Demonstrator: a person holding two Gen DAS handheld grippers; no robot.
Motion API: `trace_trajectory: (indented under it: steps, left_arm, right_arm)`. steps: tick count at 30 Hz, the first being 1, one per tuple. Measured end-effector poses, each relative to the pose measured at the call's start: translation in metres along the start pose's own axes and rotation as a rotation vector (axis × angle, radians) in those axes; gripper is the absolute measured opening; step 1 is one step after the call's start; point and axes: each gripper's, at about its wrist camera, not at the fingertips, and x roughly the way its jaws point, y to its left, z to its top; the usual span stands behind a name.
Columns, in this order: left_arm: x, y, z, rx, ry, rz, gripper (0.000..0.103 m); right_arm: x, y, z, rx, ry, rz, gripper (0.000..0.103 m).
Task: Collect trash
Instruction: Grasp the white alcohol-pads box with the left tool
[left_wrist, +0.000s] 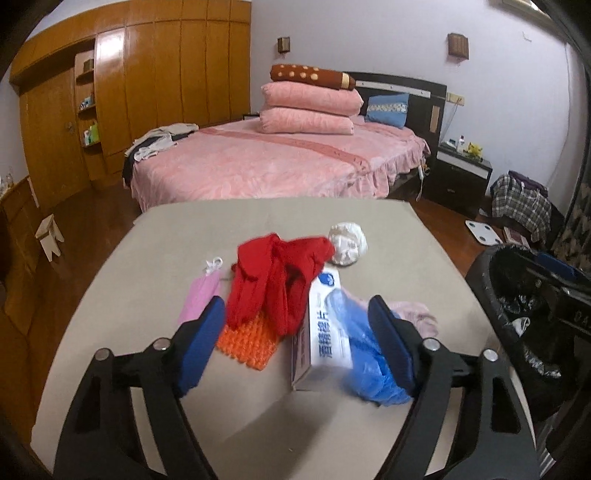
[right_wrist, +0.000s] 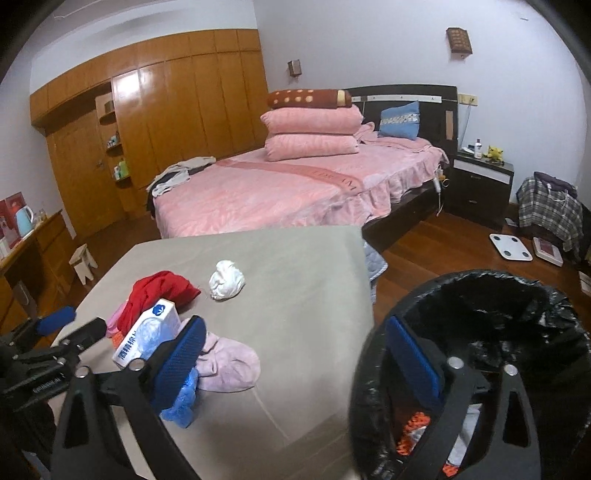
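A pile of items lies on the beige table (left_wrist: 221, 229): a red cloth (left_wrist: 273, 273), a white box (left_wrist: 325, 325), a blue plastic cover (left_wrist: 365, 354), an orange mesh piece (left_wrist: 247, 343), a pink mask (left_wrist: 201, 295) and a crumpled white wad (left_wrist: 347, 242). My left gripper (left_wrist: 295, 343) is open, its pads standing either side of the box and mesh without pressing them. My right gripper (right_wrist: 297, 363) is open and empty. Its left pad is beside the blue cover (right_wrist: 181, 406) and a pink cloth (right_wrist: 229, 365); its right finger hangs over the black-lined trash bin (right_wrist: 480, 314).
The bin (left_wrist: 517, 306) stands off the table's right edge and holds some orange and white scraps (right_wrist: 413, 428). Behind the table is a pink bed (left_wrist: 277, 162), with a wardrobe (left_wrist: 147, 92) at the left. A white scale (right_wrist: 511, 245) lies on the wooden floor.
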Motion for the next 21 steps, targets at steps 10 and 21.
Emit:
trace_trajectory:
  steps: [10,21]
  left_arm:
    - [0.032,-0.012,-0.023,0.022,0.072,-0.011,0.052]
    - [0.031,-0.023,-0.021,0.042,0.075,-0.030,0.052]
  right_arm:
    - [0.017,0.006,-0.006,-0.027,0.036,0.013,0.080]
    - [0.023,0.015,-0.007,-0.052,0.051,0.037,0.079]
